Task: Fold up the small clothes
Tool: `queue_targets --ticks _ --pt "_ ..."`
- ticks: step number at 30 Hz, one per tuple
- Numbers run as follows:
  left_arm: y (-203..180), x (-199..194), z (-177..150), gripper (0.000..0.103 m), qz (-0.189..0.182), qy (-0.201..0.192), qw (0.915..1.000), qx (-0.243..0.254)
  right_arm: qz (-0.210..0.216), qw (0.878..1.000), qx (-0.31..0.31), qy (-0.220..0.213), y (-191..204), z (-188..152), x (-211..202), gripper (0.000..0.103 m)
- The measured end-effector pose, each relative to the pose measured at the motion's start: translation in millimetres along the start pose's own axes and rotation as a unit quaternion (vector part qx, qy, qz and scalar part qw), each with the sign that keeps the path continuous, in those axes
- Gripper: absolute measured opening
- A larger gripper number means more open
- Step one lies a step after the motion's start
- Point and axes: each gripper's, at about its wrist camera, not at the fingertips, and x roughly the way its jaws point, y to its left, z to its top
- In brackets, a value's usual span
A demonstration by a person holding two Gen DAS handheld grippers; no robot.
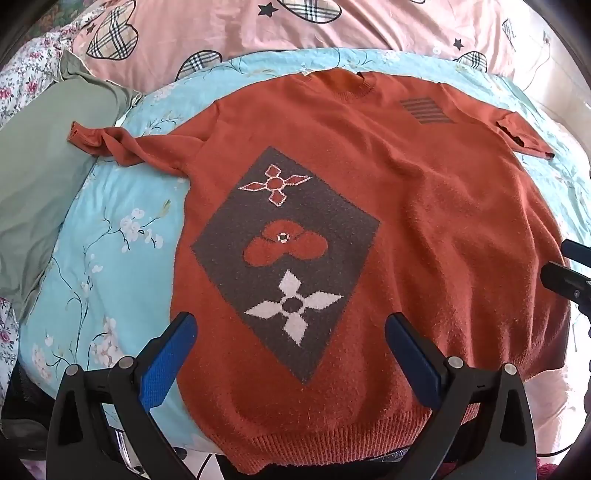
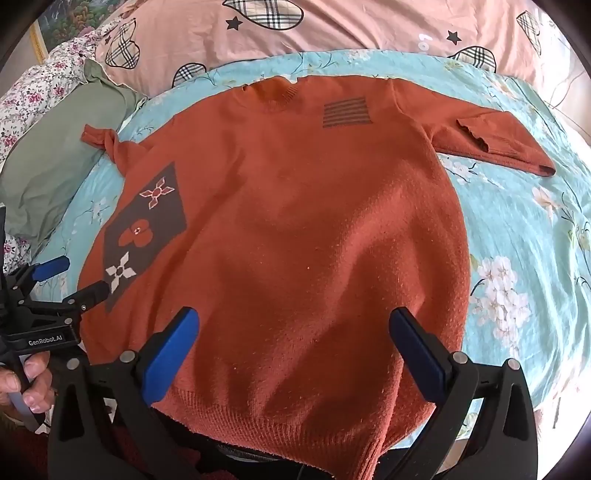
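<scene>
An orange knit sweater point(image 1: 424, 206) lies flat, front up, on a light blue floral cover; it also shows in the right wrist view point(image 2: 295, 229). It bears a grey diamond patch with flowers point(image 1: 284, 254). Its left sleeve point(image 1: 110, 144) is twisted, its right sleeve point(image 2: 491, 140) is folded back on itself. My left gripper point(image 1: 290, 328) is open above the hem's left part, empty. My right gripper point(image 2: 295, 325) is open above the hem's middle, empty. The left gripper shows at the left edge of the right wrist view point(image 2: 77, 277).
A green pillow point(image 1: 40, 177) lies at the left. A pink quilt with plaid hearts point(image 1: 258, 33) lies behind the sweater. The blue floral cover point(image 2: 517, 258) extends to the right of the sweater.
</scene>
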Motion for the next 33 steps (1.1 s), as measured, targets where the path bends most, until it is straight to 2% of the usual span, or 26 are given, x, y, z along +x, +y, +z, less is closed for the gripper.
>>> queue_targets --ticks 1,12,20,23,27,33 --pt "0 0 0 0.102 -0.001 0.0 1.0 0.001 0.002 1.0 -0.001 -0.01 -1 -2 0 0.102" --pt "0 1 2 0.102 -0.001 -0.004 1.0 0.001 -0.007 1.0 -0.012 -0.011 -1 3 -2 0.102" --pt "-1 -3 6 0.102 0.0 -0.031 0.9995 0.002 -0.022 0.999 -0.026 -0.023 1 5 -3 0.102" --pt "0 -2 7 0.102 -0.005 -0.029 0.9996 -0.002 -0.025 0.999 -0.028 -0.03 1 5 -4 0.102" --pt "2 3 7 0.102 -0.005 0.001 1.0 -0.003 -0.026 0.999 -0.026 -0.032 0 6 -4 0.102" --pt "3 7 7 0.102 0.001 0.009 1.0 -0.004 -0.027 0.999 -0.025 -0.03 -1 4 -2 0.102"
